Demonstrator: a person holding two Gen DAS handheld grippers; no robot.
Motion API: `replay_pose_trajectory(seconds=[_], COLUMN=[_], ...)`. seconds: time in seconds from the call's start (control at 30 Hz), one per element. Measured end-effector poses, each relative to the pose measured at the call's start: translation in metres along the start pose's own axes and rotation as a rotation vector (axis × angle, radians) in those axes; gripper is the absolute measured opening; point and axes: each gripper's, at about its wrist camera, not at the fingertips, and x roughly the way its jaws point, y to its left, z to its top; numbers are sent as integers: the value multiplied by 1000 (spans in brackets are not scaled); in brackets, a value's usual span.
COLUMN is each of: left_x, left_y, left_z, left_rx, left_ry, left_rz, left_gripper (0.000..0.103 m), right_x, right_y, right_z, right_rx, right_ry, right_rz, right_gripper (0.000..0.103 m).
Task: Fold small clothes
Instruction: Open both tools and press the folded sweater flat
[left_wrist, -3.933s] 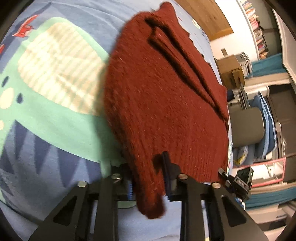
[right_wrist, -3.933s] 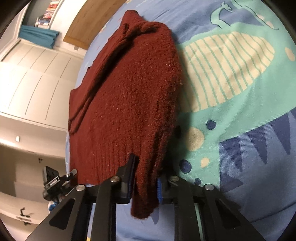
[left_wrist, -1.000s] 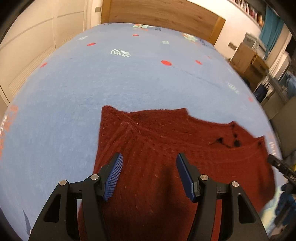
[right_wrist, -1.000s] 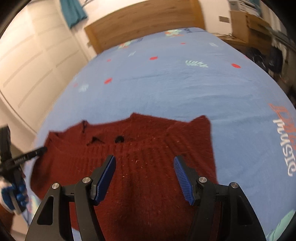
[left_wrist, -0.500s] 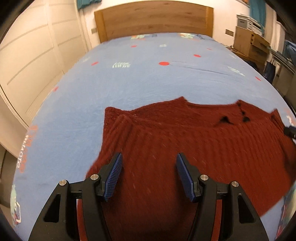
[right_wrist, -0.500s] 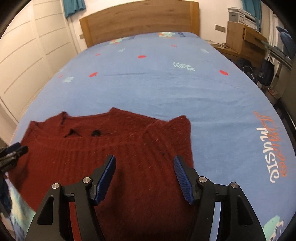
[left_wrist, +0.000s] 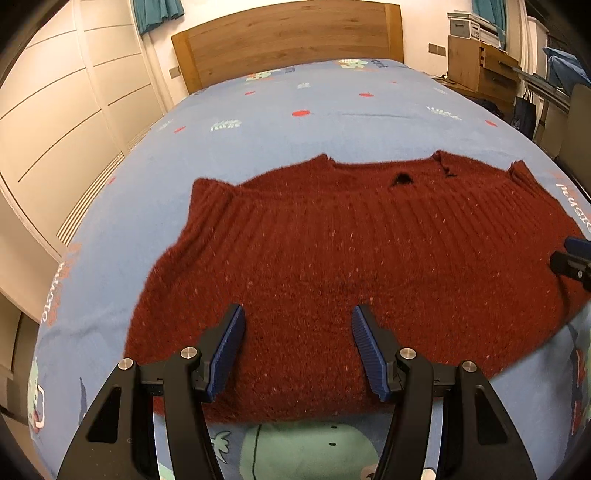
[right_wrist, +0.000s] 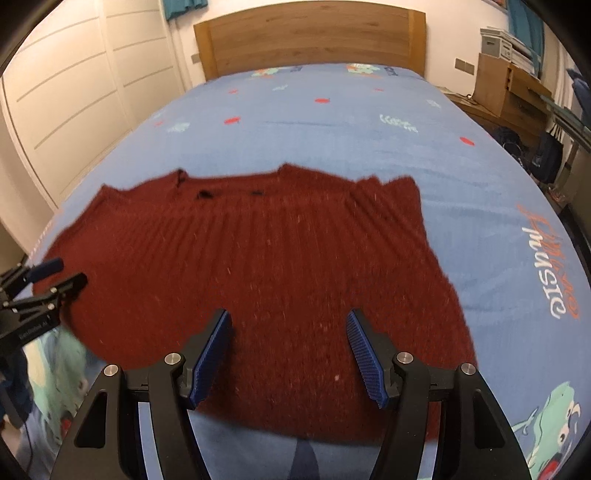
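A dark red knitted sweater (left_wrist: 332, 251) lies folded in a wide flat shape on the blue bed; it also shows in the right wrist view (right_wrist: 258, 266). My left gripper (left_wrist: 298, 325) is open and empty, held just above the sweater's near edge. My right gripper (right_wrist: 288, 328) is open and empty above the near edge on the other side. The left gripper's fingers (right_wrist: 55, 280) show at the left of the right wrist view, and the right gripper's tip (left_wrist: 570, 258) at the right edge of the left wrist view.
The blue patterned bedspread (left_wrist: 332, 110) stretches back to a wooden headboard (left_wrist: 288, 40). White wardrobe doors (left_wrist: 66, 110) stand along the left. A wooden desk (right_wrist: 509, 88) and bags stand at the right of the bed.
Both grippers let go of the sweater, which now lies flat. Since half a second ago both have drawn back and risen a little, showing more of the sweater's near edge.
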Motion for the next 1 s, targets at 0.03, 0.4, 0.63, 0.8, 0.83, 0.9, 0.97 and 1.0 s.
replay_pose_trajectory(seconds=[0.03, 0.4, 0.63, 0.8, 0.83, 0.9, 0.97, 1.0], left_x=[0, 2, 0, -4, -5, -10, -15, -16], left_y=[1, 1, 0, 5, 6, 7, 9, 11], left_z=[-1, -8, -10, -14, -14, -13, -13, -12], left_rx=[-3, -19, -25, -53, -59, -63, -68, -75], left_ry=[2, 2, 13, 36, 39, 36, 26, 23], left_rz=[0, 8, 17, 22, 23, 32, 47, 57], left_gripper=[55, 59, 59, 63, 63, 63, 63, 63], right_x=[2, -4, -11, -16, -17, -19, -25, -28], right_y=[-1, -20, -36, -46, -47, -48, -46, -44], right_z=[-3, -19, -31, -38, -39, -38, -35, -33], right_rx=[-2, 12, 49, 75, 84, 93, 87, 83], right_ry=[4, -1, 16, 28, 32, 33, 19, 9], right_rz=[-4, -26, -33, -38, -37, -38, -39, -38], right_gripper=[67, 67, 67, 67, 67, 67, 67, 67])
